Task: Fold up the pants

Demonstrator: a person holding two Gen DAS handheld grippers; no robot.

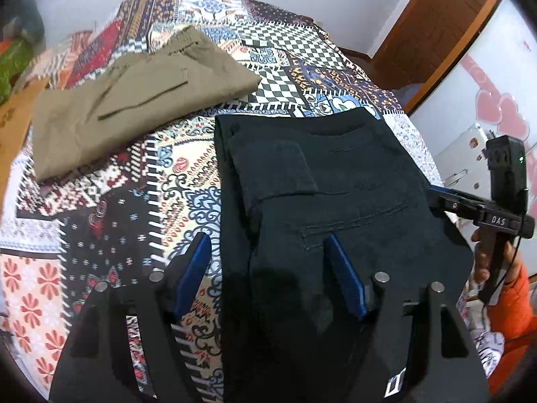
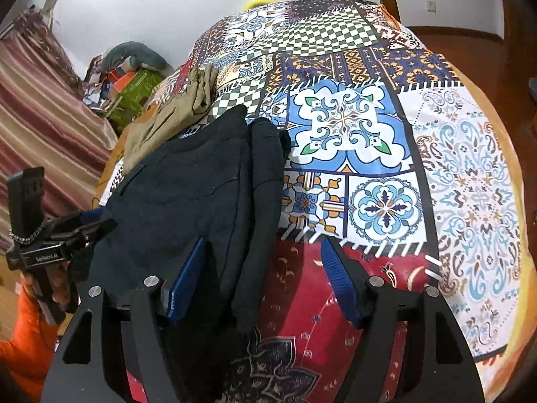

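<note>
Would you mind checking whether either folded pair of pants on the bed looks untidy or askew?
The black pants look slightly untidy: one folded layer juts out along the right edge in the right wrist view, not flush with the stack. The khaki pants lie flat and neat.

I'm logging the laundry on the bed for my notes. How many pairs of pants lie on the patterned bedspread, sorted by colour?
Black pants: 1, folded, nearest the grippers
Khaki pants: 1, folded, lying further back
Total: 2 pairs of pants
</note>
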